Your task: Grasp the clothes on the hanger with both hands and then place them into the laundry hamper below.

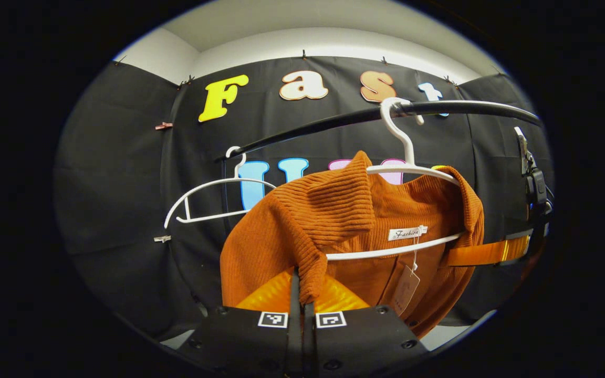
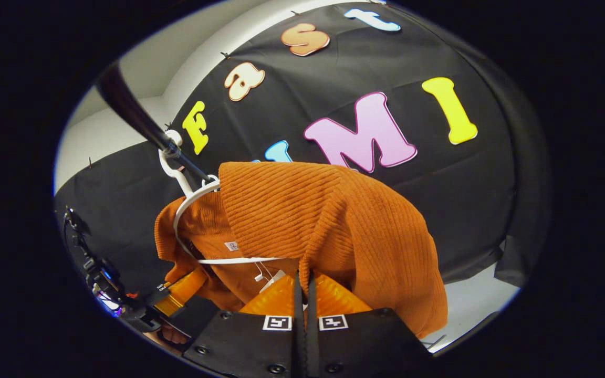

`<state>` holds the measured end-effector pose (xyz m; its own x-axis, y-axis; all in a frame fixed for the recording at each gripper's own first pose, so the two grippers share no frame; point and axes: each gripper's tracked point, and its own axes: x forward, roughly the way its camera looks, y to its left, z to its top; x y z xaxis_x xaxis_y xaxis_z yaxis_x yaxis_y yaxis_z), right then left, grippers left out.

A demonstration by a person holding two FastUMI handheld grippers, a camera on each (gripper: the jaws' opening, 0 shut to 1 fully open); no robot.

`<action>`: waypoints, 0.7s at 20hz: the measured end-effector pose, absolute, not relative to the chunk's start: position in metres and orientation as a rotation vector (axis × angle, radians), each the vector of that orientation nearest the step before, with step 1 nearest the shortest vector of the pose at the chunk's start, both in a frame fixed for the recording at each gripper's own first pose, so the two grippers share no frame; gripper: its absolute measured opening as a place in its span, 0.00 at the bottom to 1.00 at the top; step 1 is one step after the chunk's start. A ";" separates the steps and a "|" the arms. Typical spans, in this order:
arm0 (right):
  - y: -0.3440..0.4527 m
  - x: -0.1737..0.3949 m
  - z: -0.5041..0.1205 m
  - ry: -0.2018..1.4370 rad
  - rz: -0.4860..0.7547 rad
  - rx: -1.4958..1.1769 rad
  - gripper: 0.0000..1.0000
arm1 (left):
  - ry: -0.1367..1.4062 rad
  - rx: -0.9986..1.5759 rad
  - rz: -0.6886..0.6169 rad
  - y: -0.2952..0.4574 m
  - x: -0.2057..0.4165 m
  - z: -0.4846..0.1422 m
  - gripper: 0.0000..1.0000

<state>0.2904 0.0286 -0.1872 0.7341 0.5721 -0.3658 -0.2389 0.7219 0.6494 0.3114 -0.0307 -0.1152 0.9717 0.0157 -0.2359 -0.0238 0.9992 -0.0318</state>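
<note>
left gripper [image 1: 302, 294] at bottom of left gripper view, jaws clenched on a fold of the orange ribbed sweater [image 1: 355, 231], fabric pinched between both fingers; sweater hangs on a white hanger [image 1: 413, 168] whose hook sits over a black rail [image 1: 334, 123]; one shoulder of the sweater has slid off the hanger and droops toward the gripper, the other shoulder is on the hanger arm; neck label and a paper hang tag [image 1: 405, 289] dangle inside the collar; second white hanger [image 1: 213, 199], bare, on the same rail to the left; the other gripper reaches in at the right edge, touching the sweater's far shoulder; in right gripper view the right gripper [image 2: 305, 294] has jaws clenched on the sweater [image 2: 334, 220] hem fold too; sweater draped over the white hanger [image 2: 187, 210] on the black rail [image 2: 134, 115], tilted; left gripper seen low at the left, near the sweater edge; laundry hamper cannot tell where
</note>
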 end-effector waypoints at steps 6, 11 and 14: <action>-0.032 0.303 -0.169 0.555 0.321 0.445 0.04 | 0.297 -0.089 -0.013 -0.015 0.306 -0.105 0.05; -0.088 0.334 -0.123 0.302 0.105 0.421 0.04 | 0.260 -0.055 0.024 0.000 0.315 -0.080 0.05; -0.101 0.359 -0.117 0.227 0.031 0.357 0.04 | 0.228 -0.042 0.050 0.009 0.326 -0.065 0.05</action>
